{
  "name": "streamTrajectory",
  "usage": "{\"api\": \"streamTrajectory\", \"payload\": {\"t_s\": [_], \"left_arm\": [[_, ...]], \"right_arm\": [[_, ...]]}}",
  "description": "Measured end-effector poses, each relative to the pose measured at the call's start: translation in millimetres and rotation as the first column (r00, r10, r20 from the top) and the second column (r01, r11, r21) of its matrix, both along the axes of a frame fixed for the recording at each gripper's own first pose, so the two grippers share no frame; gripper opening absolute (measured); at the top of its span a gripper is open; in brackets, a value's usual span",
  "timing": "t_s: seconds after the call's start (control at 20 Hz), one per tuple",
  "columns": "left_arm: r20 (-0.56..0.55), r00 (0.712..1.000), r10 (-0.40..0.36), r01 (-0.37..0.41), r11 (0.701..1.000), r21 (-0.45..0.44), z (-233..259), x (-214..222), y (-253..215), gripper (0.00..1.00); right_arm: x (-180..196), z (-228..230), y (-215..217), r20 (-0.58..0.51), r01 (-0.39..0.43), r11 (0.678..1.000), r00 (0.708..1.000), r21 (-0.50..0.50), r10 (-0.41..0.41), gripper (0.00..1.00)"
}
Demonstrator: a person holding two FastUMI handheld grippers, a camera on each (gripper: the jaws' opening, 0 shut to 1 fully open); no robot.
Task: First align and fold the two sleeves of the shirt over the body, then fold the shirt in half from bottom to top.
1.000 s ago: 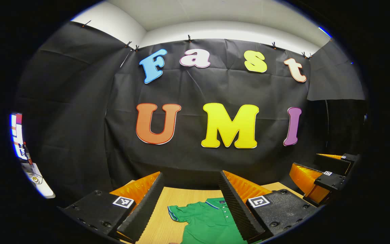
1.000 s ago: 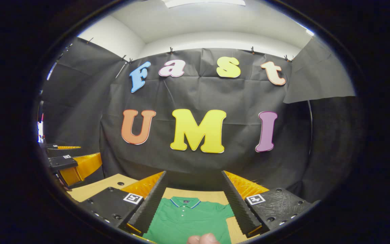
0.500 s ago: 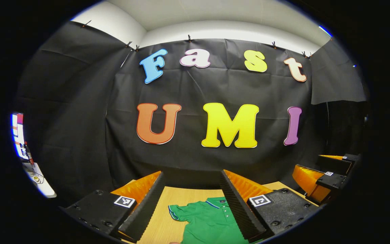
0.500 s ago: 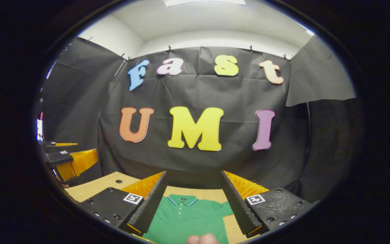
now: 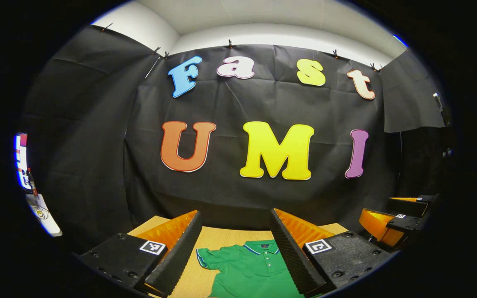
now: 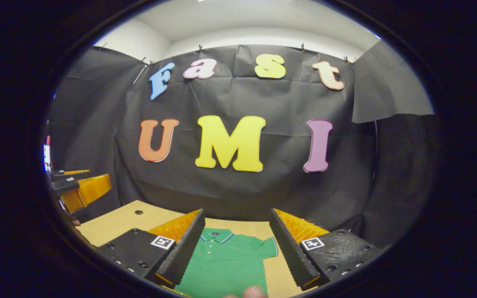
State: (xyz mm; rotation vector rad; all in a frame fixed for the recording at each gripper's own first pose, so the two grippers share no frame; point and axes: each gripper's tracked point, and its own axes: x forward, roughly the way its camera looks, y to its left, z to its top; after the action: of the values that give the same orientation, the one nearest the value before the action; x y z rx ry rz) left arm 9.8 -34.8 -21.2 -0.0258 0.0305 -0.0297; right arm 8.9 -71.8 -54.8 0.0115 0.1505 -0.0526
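Both grippers, left [image 5: 235, 248] and right [image 6: 235, 248], hover w/ jaws spread, holding nothing. Green shirt [image 6: 228, 265] lies flat on bench [image 6: 131, 219], sleeves out (unfolded). Suggest pinching each sleeve at the cuff edge, then folding inward evenly, w/o dragging the body.

Each gripper carries two long wedge-shaped fingers with ribbed inner faces. The left gripper [image 5: 235, 252] has flat textured black blocks at the finger bases, set with round screws and a small square black-and-white marker [image 5: 152, 247]. The right gripper [image 6: 235, 248] looks built the same. A fingertip [image 6: 255, 292], probably a thumb, peeks at the bottom edge.
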Motion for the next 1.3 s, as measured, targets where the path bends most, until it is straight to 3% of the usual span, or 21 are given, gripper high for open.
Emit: {"api": "streamTrajectory", "payload": {"t_s": [0.1,0.2,0.25,0.5,0.8,1.15,1.2,1.25,1.3], "left_arm": [[-0.008,1.000,0.008,-0.008,1.000,0.010,-3.2,7.0,-5.5,1.00],[-0.003,0.999,0.032,-0.032,0.999,0.019,-1.2,13.3,-6.4,1.00],[0.001,1.000,0.031,-0.031,0.999,0.013,-1.6,16.3,-10.3,1.00],[-0.024,0.997,0.068,-0.068,0.998,0.012,-10.7,29.1,-19.4,1.00],[-0.039,0.994,0.105,-0.103,0.994,0.039,-11.5,38.4,-29.5,1.00],[-0.059,0.985,0.163,-0.158,0.984,0.082,-12.2,36.4,-26.1,1.00],[-0.063,0.983,0.170,-0.163,0.982,0.095,-12.3,35.6,-25.4,0.88],[-0.066,0.982,0.177,-0.170,0.980,0.106,-13.7,34.4,-24.8,1.00],[-0.072,0.981,0.180,-0.171,0.979,0.112,-15.5,34.0,-25.1,1.00]], "right_arm": [[13.2,-18.0,-16.3,-0.040,-0.009,1.000,0.999,-0.007,0.008,0.93],[26.2,-40.1,-35.9,-0.082,-0.021,1.000,0.996,-0.012,0.019,0.97],[33.4,-53.2,-47.1,-0.103,-0.019,1.000,0.995,-0.012,0.017,0.93],[84.3,-134.2,-95.4,-0.249,-0.013,1.000,0.968,0.015,0.016,0.95],[155.3,-248.8,-143.1,-0.430,0.016,0.999,0.903,0.041,0.003,0.97],[210.2,-345.5,-166.9,-0.559,0.037,0.998,0.829,0.048,-0.004,0.97],[215.7,-353.9,-165.9,-0.571,0.033,0.998,0.821,0.053,0.003,0.95],[219.5,-363.8,-165.8,-0.585,0.021,0.999,0.811,0.050,0.013,0.95],[222.1,-371.1,-166.8,-0.595,0.004,0.999,0.803,0.038,0.019,0.95]]}}
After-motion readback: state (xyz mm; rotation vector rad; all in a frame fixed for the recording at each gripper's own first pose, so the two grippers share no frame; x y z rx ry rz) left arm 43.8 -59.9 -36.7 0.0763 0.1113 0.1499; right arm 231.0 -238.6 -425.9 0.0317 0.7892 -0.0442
